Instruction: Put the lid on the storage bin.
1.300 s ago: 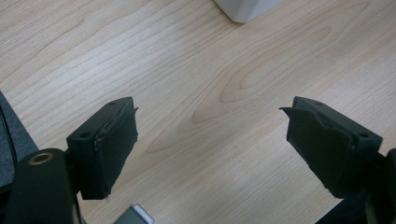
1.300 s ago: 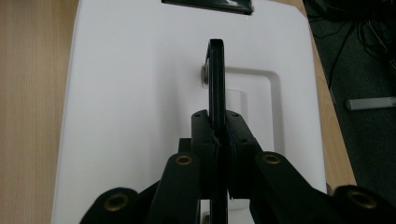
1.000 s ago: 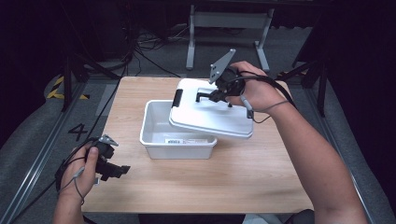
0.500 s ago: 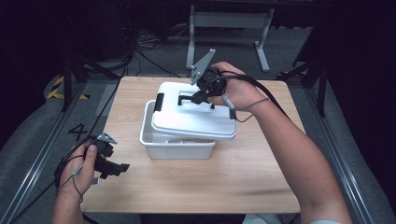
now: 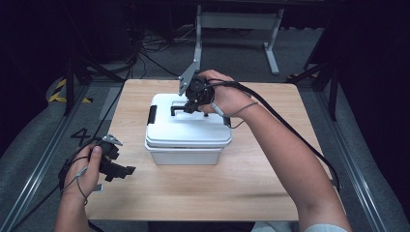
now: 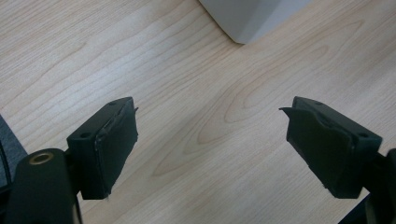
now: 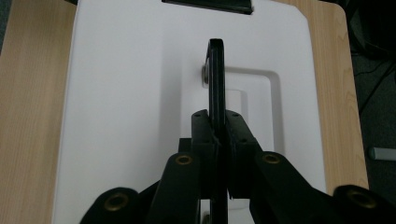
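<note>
A white plastic box stands mid-table with its white lid lying flat on top. My right gripper is shut on the lid's black handle, which stands up thin between the pads in the right gripper view over the lid. A black latch shows on the lid's left end. My left gripper rests at the table's near left, left of the box, open with bare wood between its fingers. A corner of the box shows at the top of the left gripper view.
The wooden table has free surface in front of and to the right of the box. A grey metal stand is on the floor behind the table. Cables trail from the right gripper along the forearm.
The right gripper carried the lid leftward and down from a tilted perch on the box's right side until it lay squarely on the box. The left gripper stayed put.
</note>
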Demonstrator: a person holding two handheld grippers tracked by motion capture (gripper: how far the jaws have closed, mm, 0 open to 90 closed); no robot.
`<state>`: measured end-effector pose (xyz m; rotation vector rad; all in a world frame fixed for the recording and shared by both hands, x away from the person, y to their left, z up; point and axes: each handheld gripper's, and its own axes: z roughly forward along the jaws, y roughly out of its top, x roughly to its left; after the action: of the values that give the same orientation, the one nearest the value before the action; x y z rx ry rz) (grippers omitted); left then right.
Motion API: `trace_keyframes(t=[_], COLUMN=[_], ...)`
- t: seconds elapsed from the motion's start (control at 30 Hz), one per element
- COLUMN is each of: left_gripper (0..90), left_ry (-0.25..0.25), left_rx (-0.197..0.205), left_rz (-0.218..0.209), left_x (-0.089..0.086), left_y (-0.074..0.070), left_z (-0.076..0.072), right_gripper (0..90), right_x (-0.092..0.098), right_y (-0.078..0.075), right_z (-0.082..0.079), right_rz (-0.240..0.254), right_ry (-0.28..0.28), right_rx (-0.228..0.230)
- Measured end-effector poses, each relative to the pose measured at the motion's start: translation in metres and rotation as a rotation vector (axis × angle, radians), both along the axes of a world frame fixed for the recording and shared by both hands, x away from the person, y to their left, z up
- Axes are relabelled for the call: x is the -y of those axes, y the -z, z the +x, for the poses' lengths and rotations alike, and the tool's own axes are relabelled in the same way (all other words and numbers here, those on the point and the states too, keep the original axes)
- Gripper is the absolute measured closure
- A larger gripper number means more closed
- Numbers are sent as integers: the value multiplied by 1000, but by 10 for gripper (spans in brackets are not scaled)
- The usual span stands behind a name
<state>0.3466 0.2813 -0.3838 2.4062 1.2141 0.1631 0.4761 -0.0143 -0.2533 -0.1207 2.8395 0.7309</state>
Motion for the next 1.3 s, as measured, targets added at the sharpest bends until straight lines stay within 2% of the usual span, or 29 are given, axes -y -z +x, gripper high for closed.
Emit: trace_keyframes(t=[0.3,0.53,0.83,0.93,1.0,1.17,1.3], left_gripper=[168,168,168,168,168,167,168], left_ry=[-7,-9,-6,-8,-8,-8,-5], left_rx=[1,0,-2,-3,-2,-4,-5], left_rz=[-4,-4,-2,-4,-4,-1,-3], left_x=[0,-2,-2,-2,-3,-2,-1], left_y=[0,0,1,1,1,1,1], left_z=[-1,-2,-1,-1,-1,-1,-1], right_gripper=[845,844,844,843,842,844,842], right_x=[-9,-14,-17,-19,-19,-15,-14], right_y=[13,21,27,30,33,37,37], right_z=[3,6,8,8,8,9,8], right_rz=[-8,-27,-21,-28,-51,-17,-12], right_ry=[-23,-13,-12,-13,-6,-3,5], right_rx=[-20,-27,-35,-41,-37,-51,-57])
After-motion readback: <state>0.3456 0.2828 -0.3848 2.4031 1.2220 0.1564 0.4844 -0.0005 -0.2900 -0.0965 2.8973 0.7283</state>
